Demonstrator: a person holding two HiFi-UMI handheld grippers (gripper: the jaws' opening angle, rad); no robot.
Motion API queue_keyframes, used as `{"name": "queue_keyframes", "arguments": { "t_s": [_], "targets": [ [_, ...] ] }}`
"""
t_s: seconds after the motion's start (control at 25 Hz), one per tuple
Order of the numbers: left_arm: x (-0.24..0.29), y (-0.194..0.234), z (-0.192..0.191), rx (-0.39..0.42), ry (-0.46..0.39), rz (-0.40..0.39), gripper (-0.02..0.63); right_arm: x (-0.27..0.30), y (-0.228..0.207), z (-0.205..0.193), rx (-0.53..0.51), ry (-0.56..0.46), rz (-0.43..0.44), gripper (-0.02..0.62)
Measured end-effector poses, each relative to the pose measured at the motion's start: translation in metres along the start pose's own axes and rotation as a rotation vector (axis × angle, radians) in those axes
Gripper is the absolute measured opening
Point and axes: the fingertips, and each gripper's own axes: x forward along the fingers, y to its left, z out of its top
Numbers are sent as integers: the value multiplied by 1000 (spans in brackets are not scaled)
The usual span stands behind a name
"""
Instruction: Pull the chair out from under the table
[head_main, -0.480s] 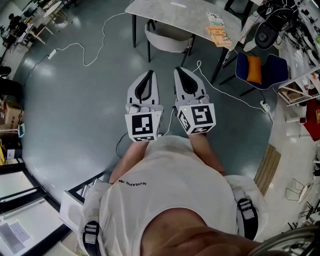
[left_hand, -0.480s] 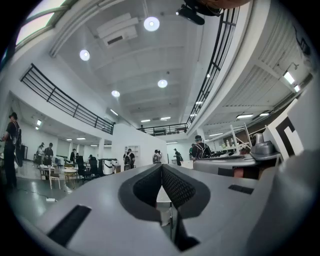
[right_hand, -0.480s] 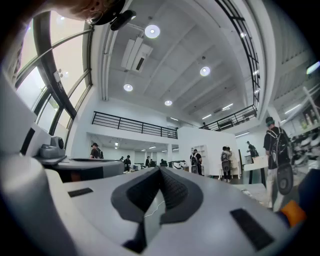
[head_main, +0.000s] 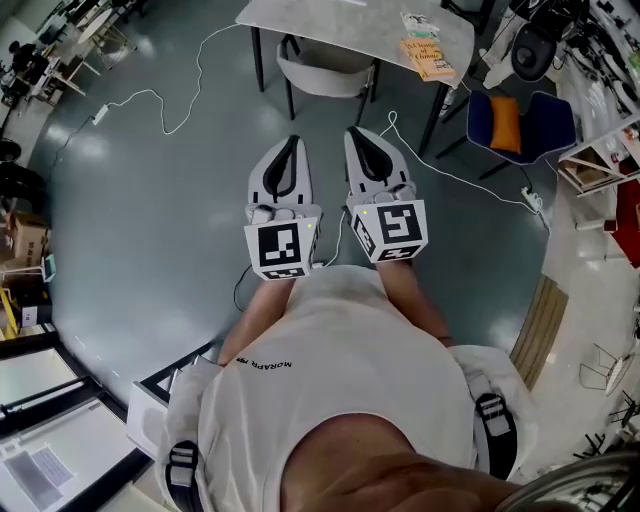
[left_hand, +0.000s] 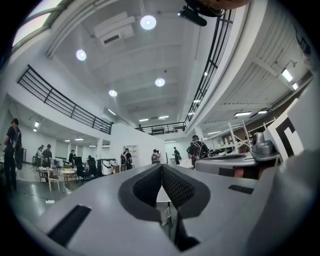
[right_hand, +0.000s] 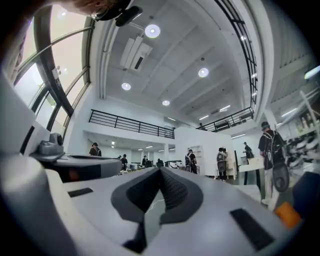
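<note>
**Approach to the chair, seen from the head and gripper views.** We carry the left gripper (head_main: 292, 146) and the right gripper (head_main: 359, 137) side by side before the chest, roughly level and aimed ahead. Both pairs of jaws are pressed fully together and grip nothing. We judge this a travelling posture, since no grasp is yet due.

The grey chair (head_main: 326, 76) stands well apart from both grippers. Its seat is tucked under the near edge of the table (head_main: 340, 25) and its backrest faces us, which is the part we would expect to seize. The jaws must part before that.

A stack of books (head_main: 424, 57) lies at the table's right end. A blue armchair with an orange cushion (head_main: 522, 125) stands to the right. One white cable (head_main: 450, 172) crosses the floor between us and the table's right leg, and another white cable (head_main: 185, 125) loops away to the left. We judge the nearer cable a possible snag for feet or chair legs. The table legs flank the chair closely, so a straight pull toward us seems required.
</note>
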Motion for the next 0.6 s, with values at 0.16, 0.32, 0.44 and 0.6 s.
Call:
{"name": "queue_keyframes", "arguments": {
  "t_s": [0.16,0.32,0.44,0.6],
  "targets": [
    [10,-22,-1,9,4,11,5,-9,-25,-2,19,-8,6,14],
    [16,-46,-2,17,11,37,5,-24,-46,-4,43,-14,31,14],
    [22,-64,-3,21,10,61,5,-34,-61,-5,50,-18,62,14],
    [23,-86,-16,53,54,74,5,-44,-81,-14,91,-22,75,14]
  ]
}}
